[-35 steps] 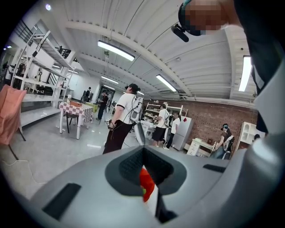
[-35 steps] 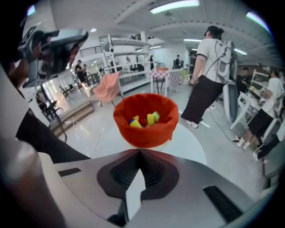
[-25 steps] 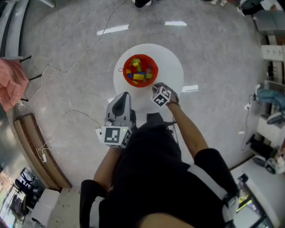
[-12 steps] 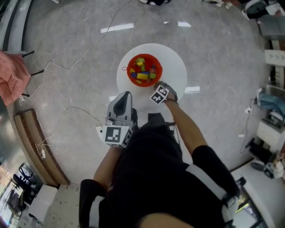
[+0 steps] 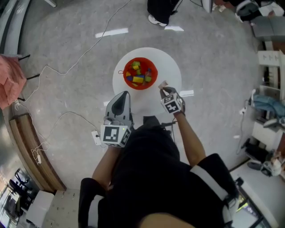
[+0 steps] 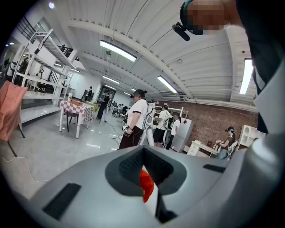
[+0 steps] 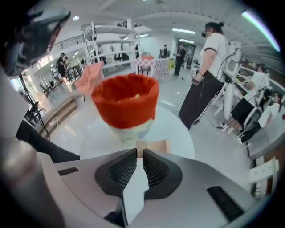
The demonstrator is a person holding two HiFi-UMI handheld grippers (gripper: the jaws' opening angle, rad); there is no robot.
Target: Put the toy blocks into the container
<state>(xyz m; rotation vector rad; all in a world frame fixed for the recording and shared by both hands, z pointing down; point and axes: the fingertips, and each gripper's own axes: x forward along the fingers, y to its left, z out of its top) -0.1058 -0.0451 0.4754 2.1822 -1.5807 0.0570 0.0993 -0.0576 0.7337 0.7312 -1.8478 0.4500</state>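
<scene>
A red bowl with several coloured blocks stands on the round white table. A tan wooden block lies on the table just right of the bowl, a little beyond the tips of my right gripper. In the right gripper view the block shows past the gripper, with the bowl behind it. Its jaws have opened from shut and have just been closing a little; the narrow gap holds nothing. My left gripper hovers at the table's near edge, tips together and empty, aimed at the bowl.
White cables trail over the grey floor left of the table, with a plug near my left side. A pink cloth and a wooden bench stand at far left. Someone's feet are beyond the table.
My right gripper has drawn back from the bowl's edge, to the right and upward. The tan block now shows on the table beyond its tips. The left gripper has stayed put.
</scene>
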